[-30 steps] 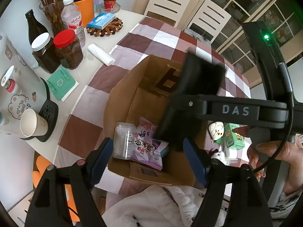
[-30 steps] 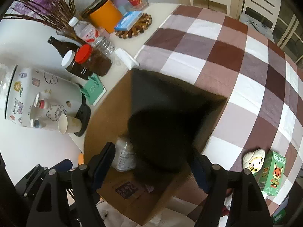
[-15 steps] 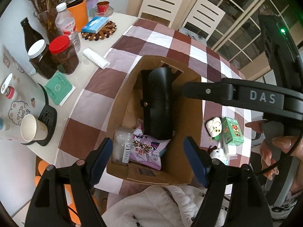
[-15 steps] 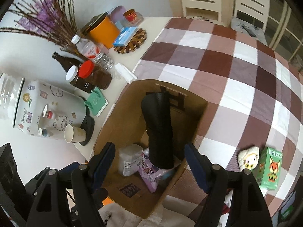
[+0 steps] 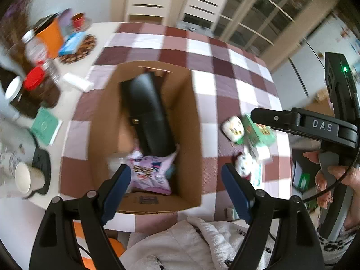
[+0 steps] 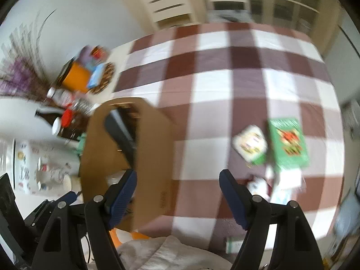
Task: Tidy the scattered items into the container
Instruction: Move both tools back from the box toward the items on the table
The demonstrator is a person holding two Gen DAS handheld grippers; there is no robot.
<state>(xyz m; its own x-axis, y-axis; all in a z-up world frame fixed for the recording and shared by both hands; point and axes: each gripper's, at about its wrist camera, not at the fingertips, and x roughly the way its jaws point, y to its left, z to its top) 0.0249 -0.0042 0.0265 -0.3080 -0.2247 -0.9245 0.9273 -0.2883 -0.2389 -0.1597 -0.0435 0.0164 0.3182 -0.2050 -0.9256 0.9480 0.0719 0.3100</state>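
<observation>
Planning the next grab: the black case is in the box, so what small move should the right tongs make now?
Probably carry the right tongs, open and empty, over the green box and white toy, which lie on the cloth outside the cardboard box.

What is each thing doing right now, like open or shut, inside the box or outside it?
Cardboard box: open, upright.
Black case: inside the box, leaning.
Purple snack bag: inside the box.
Green bricks box: outside, lying on the tablecloth.
White cat toy: outside, beside the green box.
Left claw: open, empty, jaws just widened.
Right claw: open, empty.
Red-lid jar: lid on.
Paper cup: on its side.
</observation>
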